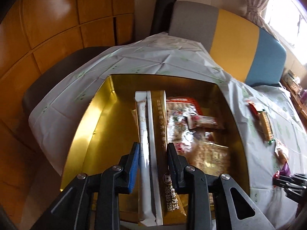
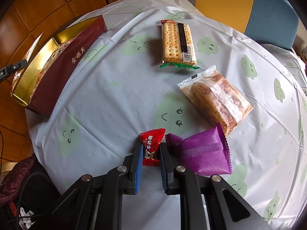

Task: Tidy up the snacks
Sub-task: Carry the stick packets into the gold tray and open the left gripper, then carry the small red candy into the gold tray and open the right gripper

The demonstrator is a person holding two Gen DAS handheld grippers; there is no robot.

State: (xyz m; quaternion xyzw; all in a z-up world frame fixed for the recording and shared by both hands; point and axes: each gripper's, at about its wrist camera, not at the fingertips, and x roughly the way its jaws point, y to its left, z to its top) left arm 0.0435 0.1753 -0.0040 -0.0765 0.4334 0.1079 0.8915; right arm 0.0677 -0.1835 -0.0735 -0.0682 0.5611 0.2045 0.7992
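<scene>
My left gripper (image 1: 152, 149) is shut on a gold and white flat packet (image 1: 155, 134), held over the open gold-lined box (image 1: 92, 118). Several wrapped snacks (image 1: 191, 122) lie inside the box. My right gripper (image 2: 151, 149) is shut on a small red candy (image 2: 151, 145) on the tablecloth. The box shows in the right wrist view (image 2: 57, 72) at the far left, with maroon outer walls. A cracker pack (image 2: 177, 42), a brown pastry pack (image 2: 216, 97) and a purple packet (image 2: 203, 153) lie on the table.
The round table has a pale cloth with green cloud faces (image 2: 115, 88). A grey, yellow and blue chair (image 1: 239, 44) stands behind the table. A wooden floor (image 1: 48, 28) lies beyond. A dark red jacket (image 2: 17, 182) lies at the lower left.
</scene>
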